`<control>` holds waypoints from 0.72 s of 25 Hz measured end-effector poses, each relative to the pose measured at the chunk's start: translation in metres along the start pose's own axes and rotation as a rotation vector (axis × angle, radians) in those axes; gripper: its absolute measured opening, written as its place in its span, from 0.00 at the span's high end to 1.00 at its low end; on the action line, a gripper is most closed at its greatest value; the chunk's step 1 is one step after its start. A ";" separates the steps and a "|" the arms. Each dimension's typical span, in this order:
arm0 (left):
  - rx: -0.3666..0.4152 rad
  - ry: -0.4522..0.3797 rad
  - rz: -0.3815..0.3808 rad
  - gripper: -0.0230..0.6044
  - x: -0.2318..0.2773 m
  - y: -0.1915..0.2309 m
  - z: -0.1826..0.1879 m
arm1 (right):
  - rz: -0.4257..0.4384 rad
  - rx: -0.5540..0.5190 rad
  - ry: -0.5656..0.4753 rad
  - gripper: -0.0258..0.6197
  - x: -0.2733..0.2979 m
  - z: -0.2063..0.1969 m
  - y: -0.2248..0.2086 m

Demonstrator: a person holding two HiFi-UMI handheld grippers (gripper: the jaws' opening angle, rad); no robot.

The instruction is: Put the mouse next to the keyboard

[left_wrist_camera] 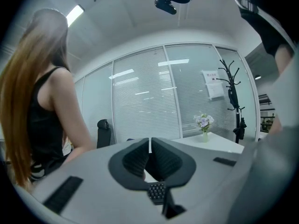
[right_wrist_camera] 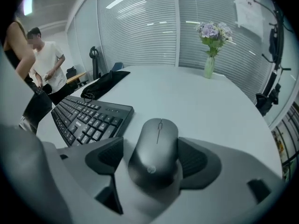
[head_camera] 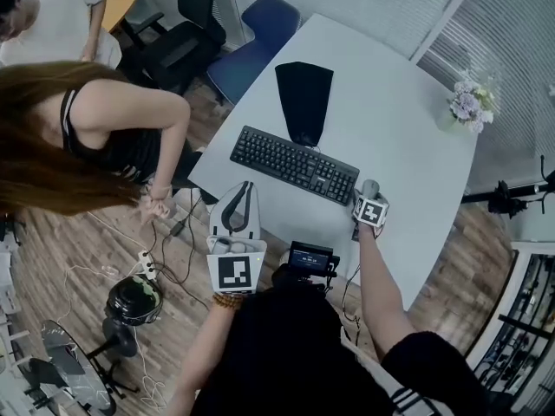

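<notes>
A dark grey mouse (right_wrist_camera: 156,148) rests on the white table (head_camera: 408,102), just right of the black keyboard (right_wrist_camera: 86,118). In the head view the mouse (head_camera: 370,187) lies at the right end of the keyboard (head_camera: 295,165). My right gripper (right_wrist_camera: 155,158) stands open around it, a pad on each side with a narrow gap on the left. The right gripper (head_camera: 370,201) reaches over the table's near edge. My left gripper (head_camera: 238,208) hovers at the near left edge of the table, shut with nothing between its pads (left_wrist_camera: 135,160).
A black pouch (head_camera: 303,98) lies behind the keyboard. A vase of flowers (head_camera: 468,107) stands at the far right corner. A long-haired person (head_camera: 87,137) stands left of the table, another person (head_camera: 52,24) farther back. Blue (head_camera: 251,46) and black (head_camera: 182,33) chairs sit at the far side.
</notes>
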State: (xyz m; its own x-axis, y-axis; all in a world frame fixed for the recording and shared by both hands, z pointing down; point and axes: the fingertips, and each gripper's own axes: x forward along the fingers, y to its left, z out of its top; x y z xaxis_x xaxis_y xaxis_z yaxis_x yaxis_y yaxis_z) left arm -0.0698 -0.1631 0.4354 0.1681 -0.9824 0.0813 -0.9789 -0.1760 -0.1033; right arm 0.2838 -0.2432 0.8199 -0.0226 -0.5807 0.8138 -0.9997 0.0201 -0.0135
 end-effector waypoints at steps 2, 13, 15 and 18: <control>0.003 0.001 -0.004 0.94 0.000 -0.001 0.000 | 0.006 0.001 -0.005 0.39 -0.002 0.000 0.001; -0.003 -0.020 -0.019 0.94 -0.003 0.000 0.004 | -0.011 -0.007 -0.106 0.39 -0.024 0.044 -0.002; -0.001 -0.025 -0.024 0.94 -0.001 -0.001 0.005 | -0.010 -0.011 -0.136 0.39 -0.029 0.057 -0.001; -0.002 -0.023 -0.035 0.94 0.002 -0.002 0.005 | -0.006 -0.021 -0.168 0.39 -0.034 0.070 0.003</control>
State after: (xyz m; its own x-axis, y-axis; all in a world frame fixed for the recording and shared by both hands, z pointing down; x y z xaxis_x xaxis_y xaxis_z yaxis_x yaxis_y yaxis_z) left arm -0.0672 -0.1648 0.4306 0.2045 -0.9769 0.0619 -0.9727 -0.2099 -0.0993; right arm 0.2813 -0.2801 0.7513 -0.0196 -0.7084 0.7055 -0.9995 0.0324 0.0048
